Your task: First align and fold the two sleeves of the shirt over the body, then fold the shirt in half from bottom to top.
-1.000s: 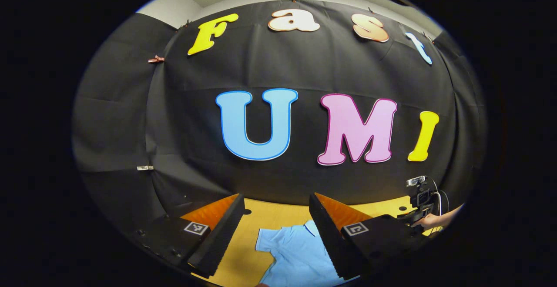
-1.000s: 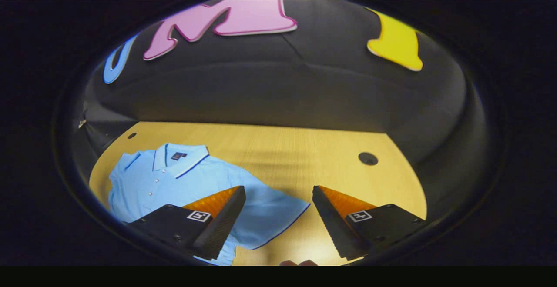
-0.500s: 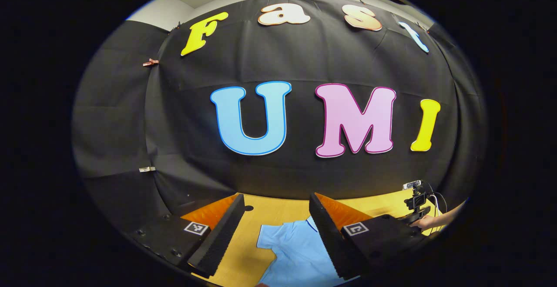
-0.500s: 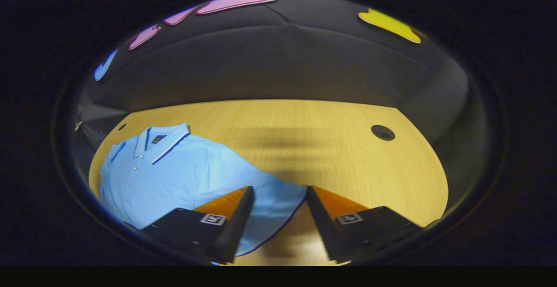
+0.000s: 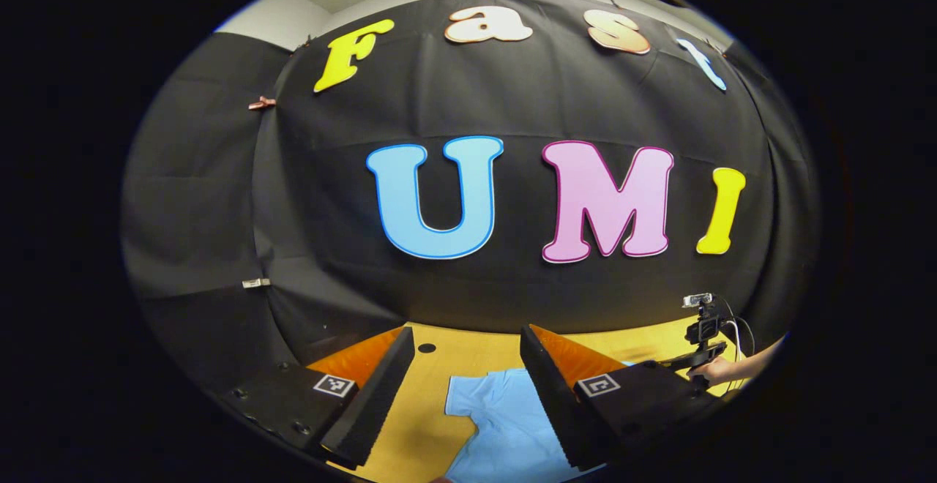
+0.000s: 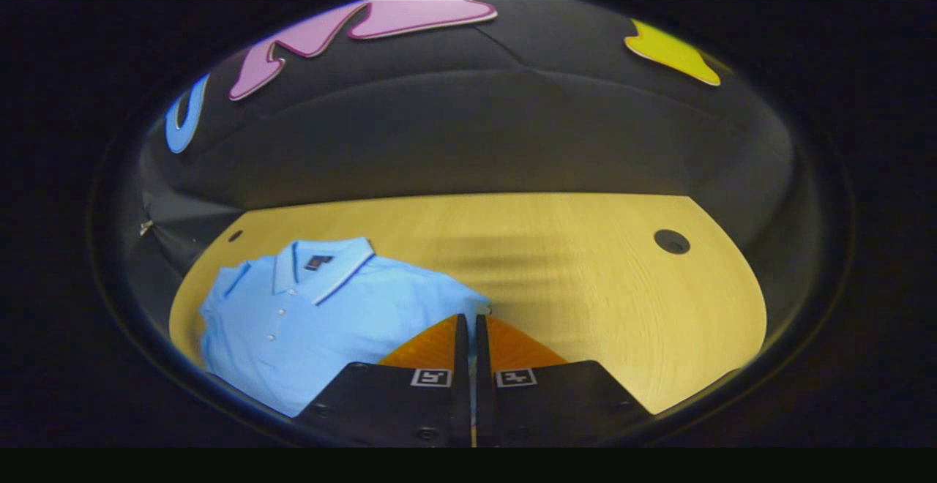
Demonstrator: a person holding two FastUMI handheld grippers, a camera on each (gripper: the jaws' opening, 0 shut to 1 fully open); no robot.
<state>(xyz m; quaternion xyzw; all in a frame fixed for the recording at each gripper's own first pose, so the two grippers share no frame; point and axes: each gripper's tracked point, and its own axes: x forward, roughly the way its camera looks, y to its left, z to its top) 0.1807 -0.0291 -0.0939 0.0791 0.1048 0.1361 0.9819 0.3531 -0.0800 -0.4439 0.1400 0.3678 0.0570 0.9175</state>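
Light wood-grain desk (image 6: 585, 285) with a curved far edge against the booth wall and round holes (image 6: 671, 241) near its far corners. Light blue polo shirt (image 6: 307, 315) spread flat on it, collar toward the wall, buttons up.

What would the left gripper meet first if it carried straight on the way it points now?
Probably the light blue polo shirt on the yellow wooden table: it lies between the left gripper's open jaws, though depth is unclear and the aim looks shallow.
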